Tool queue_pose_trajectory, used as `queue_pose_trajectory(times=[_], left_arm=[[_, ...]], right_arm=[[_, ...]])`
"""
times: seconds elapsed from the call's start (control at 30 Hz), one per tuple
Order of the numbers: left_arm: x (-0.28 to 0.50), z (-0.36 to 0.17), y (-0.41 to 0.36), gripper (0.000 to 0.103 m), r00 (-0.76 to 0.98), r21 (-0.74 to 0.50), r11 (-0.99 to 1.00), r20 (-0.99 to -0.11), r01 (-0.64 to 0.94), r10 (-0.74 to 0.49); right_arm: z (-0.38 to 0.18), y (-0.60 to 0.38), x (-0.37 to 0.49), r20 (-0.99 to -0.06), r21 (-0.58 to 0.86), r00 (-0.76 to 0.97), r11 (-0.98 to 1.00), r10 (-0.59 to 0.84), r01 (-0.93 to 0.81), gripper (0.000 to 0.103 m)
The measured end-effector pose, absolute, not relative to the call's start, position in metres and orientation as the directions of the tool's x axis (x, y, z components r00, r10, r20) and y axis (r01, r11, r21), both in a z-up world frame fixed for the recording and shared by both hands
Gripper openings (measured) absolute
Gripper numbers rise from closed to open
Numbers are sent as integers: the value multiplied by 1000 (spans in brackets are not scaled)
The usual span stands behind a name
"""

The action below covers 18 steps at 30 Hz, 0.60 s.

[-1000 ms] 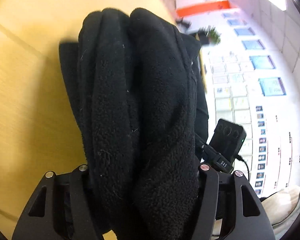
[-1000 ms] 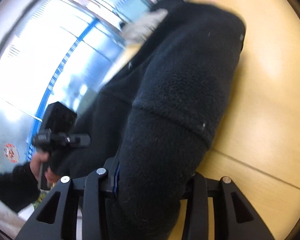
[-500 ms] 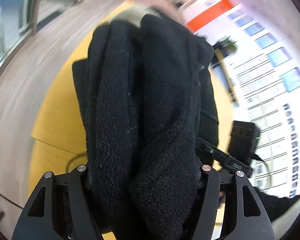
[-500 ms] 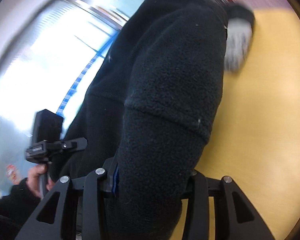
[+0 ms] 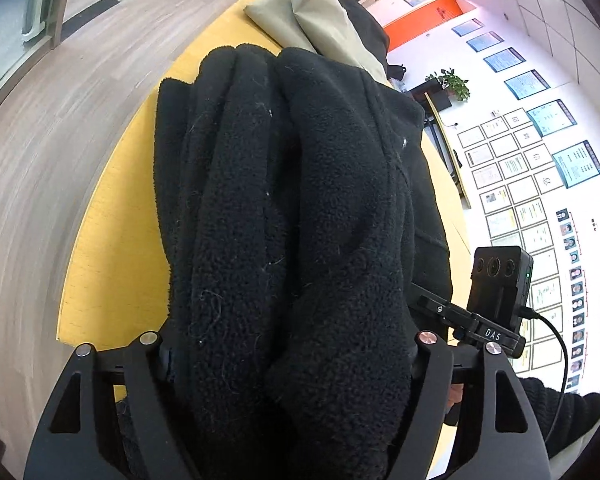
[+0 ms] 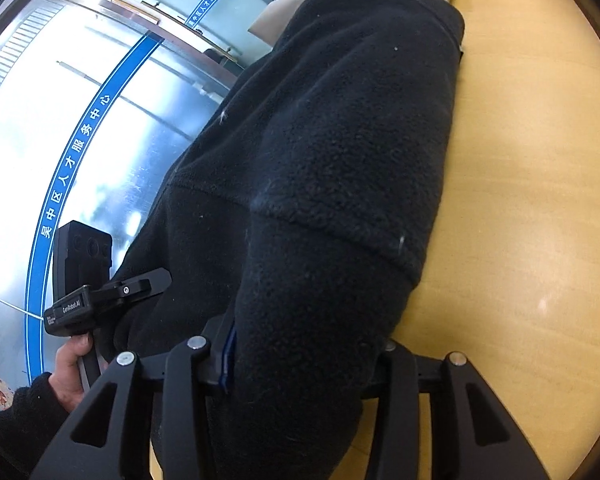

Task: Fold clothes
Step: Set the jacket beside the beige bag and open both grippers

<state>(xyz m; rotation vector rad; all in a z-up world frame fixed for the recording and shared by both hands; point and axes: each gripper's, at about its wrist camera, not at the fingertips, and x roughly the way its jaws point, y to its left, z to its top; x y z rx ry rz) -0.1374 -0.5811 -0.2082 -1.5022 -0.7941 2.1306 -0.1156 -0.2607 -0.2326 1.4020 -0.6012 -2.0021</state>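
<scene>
My black fleece [image 5: 292,220] buries both grippers' fingertips; its lower end runs off the near edge, and it hides most of the khaki garment [image 5: 320,20] beyond.

Black fleece garment [image 5: 300,216] bunched in thick folds, draped lengthwise over yellow table, partly lifted.

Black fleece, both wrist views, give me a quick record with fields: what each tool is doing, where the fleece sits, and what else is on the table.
left tool: shut on the black fleece, thick bunched folds between its fingers
right tool: shut on the same fleece
fleece position: held between both tools over the yellow table; contact with the table unclear
other clothing: beige garment lying beyond the fleece
fold state: bunched, not laid flat
</scene>
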Motion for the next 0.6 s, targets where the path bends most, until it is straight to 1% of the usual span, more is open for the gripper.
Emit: queue_pose_trajectory(times=[0.07,0.1,0.13,0.2,0.23,0.27,0.33,0.4,0.47,0.57,0.6], left_arm=[[-126,-212,-557,83,-349,-649,-761,-714,5,607],[-121,-206,-551,84,-361,-642,-766,-719,19,594],[-115,-198,-542,84,-373,-635,-772,-724,34,580],[-95,-175,-534,84,-415,-593,-802,-748,68,518],[-82,-161,-526,85,-442,-571,-817,-756,82,484],[-62,-143,-536,85,-479,-554,-828,-753,92,451],[-12,-103,-574,91,-563,-525,-844,-733,110,383],[42,-47,-575,100,-648,-463,-875,-712,142,271],[90,5,-565,103,-711,-400,-900,-684,177,164],[148,81,-539,103,-792,-383,-898,-606,218,66],[168,102,-528,103,-811,-365,-900,-585,238,22]], right_arm=[[-233,-262,-111,-659,678,-236,-700,-714,225,47],[-231,-263,-109,-669,669,-231,-708,-706,226,51],[-228,-264,-107,-683,656,-226,-720,-694,228,62],[-217,-264,-100,-719,614,-225,-752,-658,240,77],[-201,-255,-90,-723,591,-243,-761,-647,268,77],[-183,-245,-80,-719,571,-265,-764,-642,301,77],[-147,-224,-58,-710,525,-309,-768,-633,365,77],[-111,-204,-37,-697,475,-353,-770,-625,425,77],[-64,-165,-61,-677,386,-426,-782,-600,489,77],[10,-110,-32,-604,281,-542,-793,-584,541,77],[29,-97,-34,-585,262,-566,-795,-581,547,79]])
